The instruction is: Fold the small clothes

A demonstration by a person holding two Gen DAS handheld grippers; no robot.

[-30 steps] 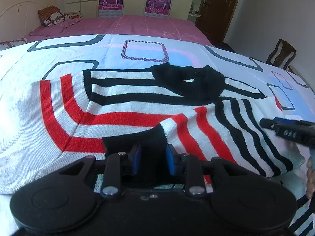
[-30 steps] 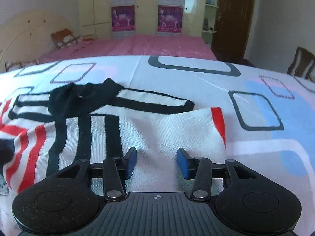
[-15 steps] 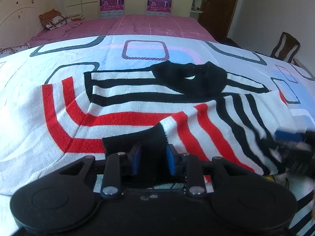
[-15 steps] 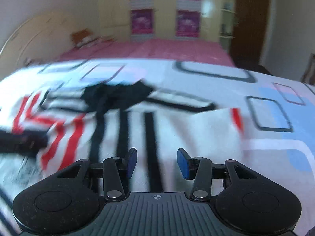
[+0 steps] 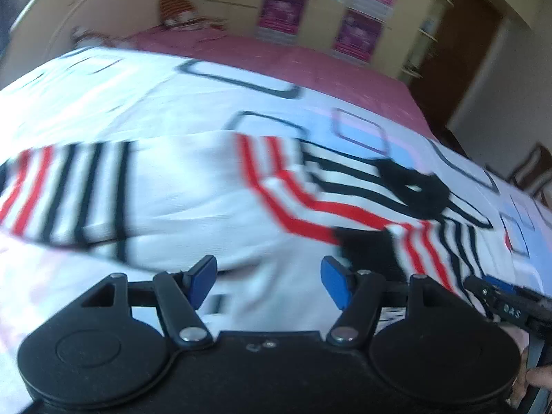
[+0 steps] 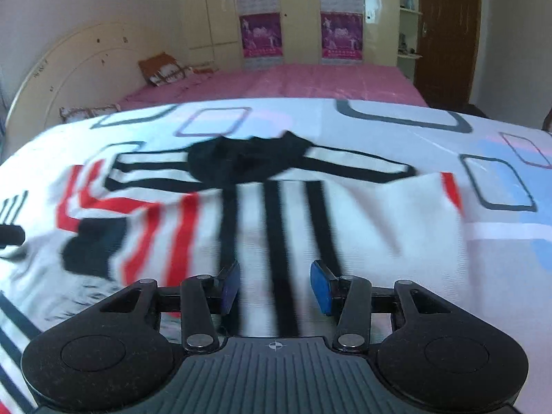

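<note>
Left wrist view: striped sweater [image 5: 214, 193] spread flat on white bedspread [image 5: 155, 100], filling middle of frame from 9 to 3 o'clock. White knit with red and black stripes; black collar [image 5: 414, 186] at 2 o'clock, black cuff [image 5: 365, 245] folded onto the body at 4 o'clock. Picture blurred by motion. Left gripper [image 5: 269, 281] at 6 o'clock, blue pads wide apart, jaws opening, nothing gripped, white knit seen through the gap, not pressed by either pad. Tip of right gripper [image 5: 510, 302] poking in at 4 o'clock, over sweater's edge; fingertip [image 5: 538, 376] of a hand at lower right corner.

Right wrist view: same sweater [image 6: 310, 227] across centre, collar [image 6: 248, 162] at 12 o'clock, cuff [image 6: 93, 248] at 9 o'clock on red stripes. Right gripper [image 6: 276, 284] at 6 o'clock, pads apart, released, black stripes showing between them, no cloth clamped. Dark tip of left gripper [image 6: 10, 234] at left edge, 9 o'clock.

Beyond bedspread: pink sheet [image 6: 293, 79] at 12 o'clock, cream headboard [image 6: 76, 65] at 10 o'clock, pillow [image 6: 162, 69] beside it, purple posters [image 6: 262, 34] on cupboard doors, brown door [image 6: 448, 31] at 1 o'clock.
</note>
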